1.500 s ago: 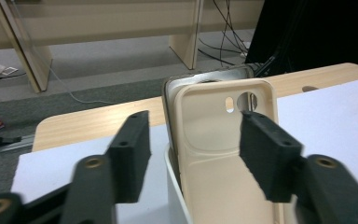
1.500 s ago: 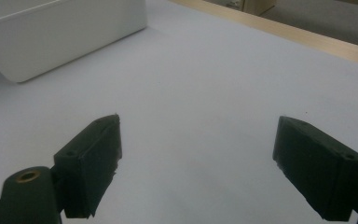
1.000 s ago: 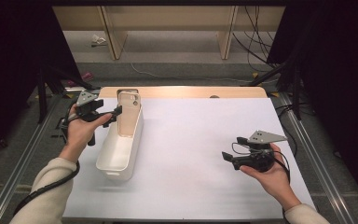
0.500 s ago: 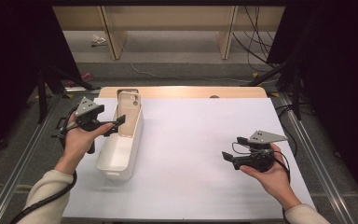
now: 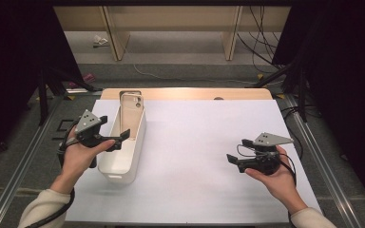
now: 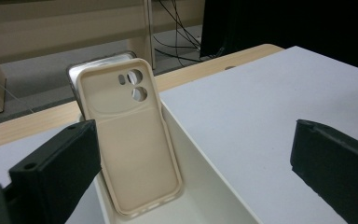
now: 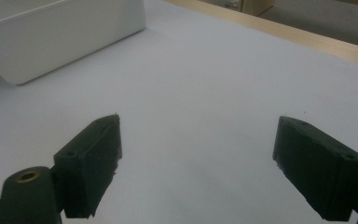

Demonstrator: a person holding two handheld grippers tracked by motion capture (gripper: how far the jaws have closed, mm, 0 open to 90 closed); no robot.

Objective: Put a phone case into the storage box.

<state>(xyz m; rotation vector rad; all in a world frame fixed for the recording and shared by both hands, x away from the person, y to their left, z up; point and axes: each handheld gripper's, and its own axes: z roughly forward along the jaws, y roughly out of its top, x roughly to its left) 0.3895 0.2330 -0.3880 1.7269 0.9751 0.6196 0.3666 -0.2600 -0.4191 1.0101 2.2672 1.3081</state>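
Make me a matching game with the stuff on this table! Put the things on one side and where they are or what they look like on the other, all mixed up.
Things:
1. beige phone case
2. white bin
3. left gripper
4. right gripper

Descriptions:
A. open, over bare white tabletop
B. long, standing near the table's left side
C. leaning upright against the bin's far end
D. open, at the bin's rim, jaws just widened, nothing between them

Pairs: 1-C, 2-B, 3-D, 4-A

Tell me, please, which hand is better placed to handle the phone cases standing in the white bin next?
Left, probably. The left gripper sits open at the white bin, jaws facing the beige phone case. The right gripper rests open across the table.
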